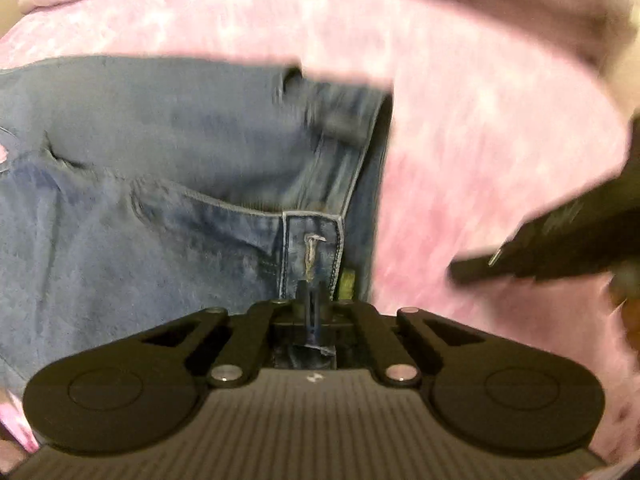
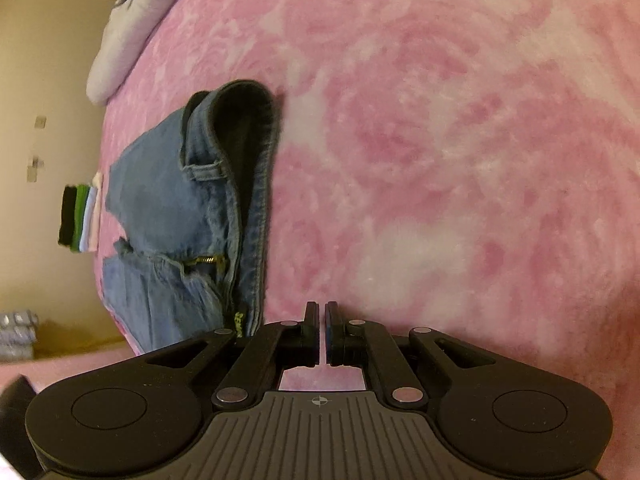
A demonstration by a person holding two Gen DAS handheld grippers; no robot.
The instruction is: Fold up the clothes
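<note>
Blue jeans [image 1: 140, 208] lie on a pink flowered bedspread [image 1: 480, 140], waistband toward me. My left gripper [image 1: 310, 292] is shut on the waistband, pinching the denim just below the buttonhole [image 1: 310, 256]. In the right wrist view the jeans [image 2: 168, 200] lie to the left with the waist gaping and the zip showing. My right gripper [image 2: 322, 308] is shut with nothing between its fingers, over bare bedspread [image 2: 440, 160] just right of the waistband. In the left wrist view it shows as a dark blur [image 1: 460, 270] at the right edge.
A small stack of folded clothes [image 2: 80, 216] in black, green, blue and pink sits at the bed's far edge beyond the jeans. A pale lilac cushion or cover [image 2: 124, 40] lies at the upper left. A beige wall [image 2: 40, 80] stands behind the bed.
</note>
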